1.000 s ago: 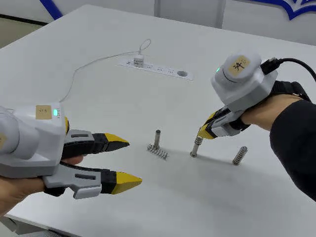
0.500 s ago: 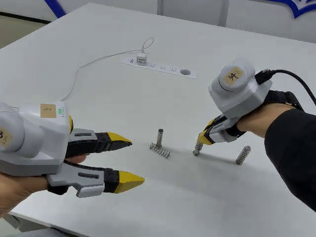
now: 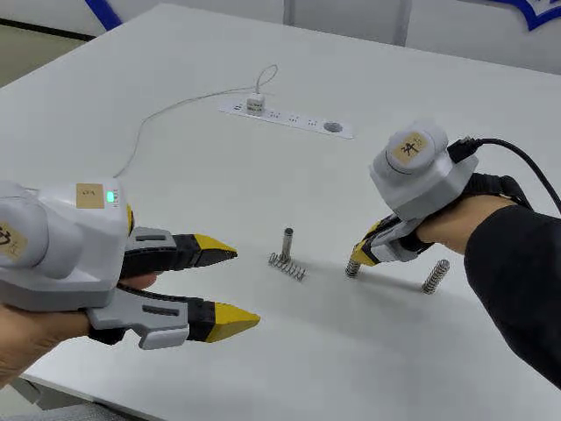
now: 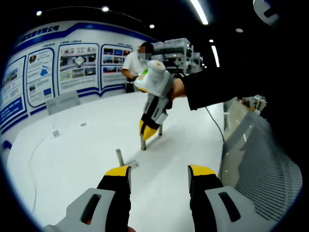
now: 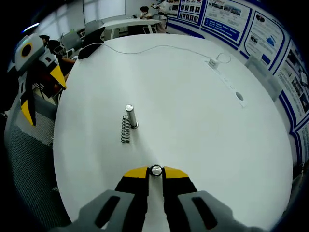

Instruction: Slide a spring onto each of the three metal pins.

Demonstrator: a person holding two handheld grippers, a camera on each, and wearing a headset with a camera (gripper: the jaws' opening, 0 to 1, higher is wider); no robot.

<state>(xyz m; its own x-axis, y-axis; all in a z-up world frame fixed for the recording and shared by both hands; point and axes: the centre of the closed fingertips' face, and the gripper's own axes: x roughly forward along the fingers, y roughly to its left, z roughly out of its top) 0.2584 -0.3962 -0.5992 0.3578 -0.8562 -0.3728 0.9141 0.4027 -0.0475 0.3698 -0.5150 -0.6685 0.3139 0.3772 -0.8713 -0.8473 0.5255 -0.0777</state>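
Observation:
Three metal pins stand on the white table (image 3: 175, 175). The left pin (image 3: 287, 241) (image 5: 129, 115) (image 4: 119, 155) is bare, and a loose spring (image 3: 287, 266) (image 5: 126, 129) lies at its foot. My right gripper (image 3: 364, 256) (image 5: 155, 173) is shut on a spring around the middle pin (image 3: 353, 268) (image 5: 156, 170), low near the table. The right pin (image 3: 435, 275) wears a spring along its length. My left gripper (image 3: 238, 285) (image 4: 159, 171) hovers open at the near left, holding nothing, well short of the pins.
A white power strip (image 3: 285, 118) with a plugged charger (image 3: 256, 103) and a thin cable (image 3: 166, 110) lies at the back of the table. The table's near edge runs just below my left hand. A mesh chair back (image 4: 251, 145) stands beside the table.
My right gripper has gone down along the middle pin, taking the spring lower toward the table. The left gripper has stayed open in about the same place.

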